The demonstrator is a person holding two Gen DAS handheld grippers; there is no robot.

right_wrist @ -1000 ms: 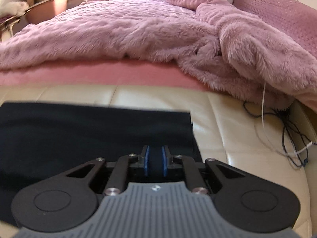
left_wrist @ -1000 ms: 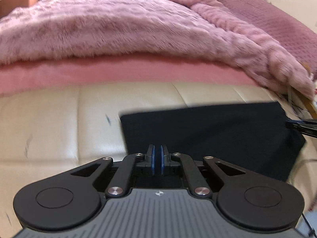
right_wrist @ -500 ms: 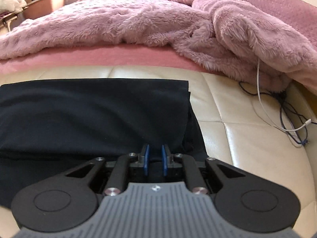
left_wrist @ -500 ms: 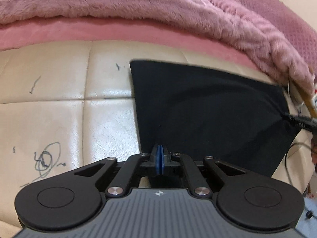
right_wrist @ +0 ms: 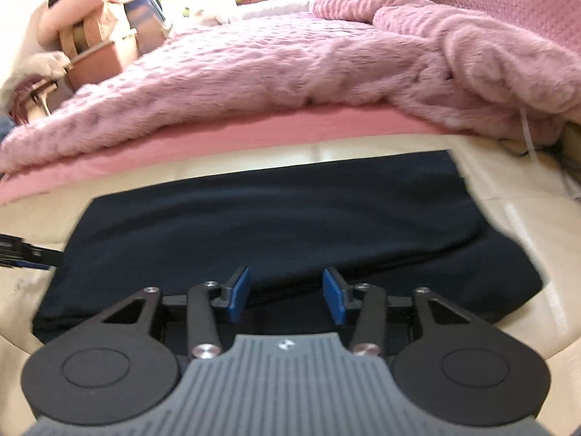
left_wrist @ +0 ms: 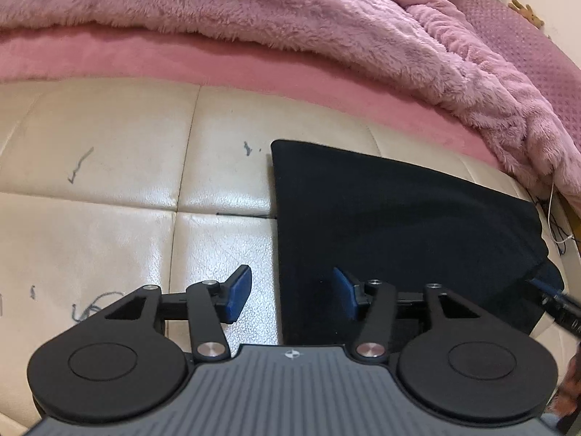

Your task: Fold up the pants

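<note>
The dark pants (left_wrist: 399,225) lay folded flat on the cream cushion (left_wrist: 109,225) at the foot of the bed, just in front of the fluffy pink blanket (left_wrist: 290,29). The left hand-held gripper (left_wrist: 287,290) sat over the pants' left edge. Its jaws were opening, with one blue pad over the cushion and one over the cloth, and they pressed on nothing. The right hand-held gripper (right_wrist: 287,290) was over the near edge of the pants (right_wrist: 272,225). Its jaws were opening too, and it held nothing.

The fold did not look neat on the right. A lower layer stuck out past the top one there. If the grippers pulled back low, a pad could catch the cloth and drag the top layer open again. The cushion looked smooth and shiny, so the whole pile might slide with a small push. Thin wires (left_wrist: 555,232) lay near the right end and could get snagged.
</note>
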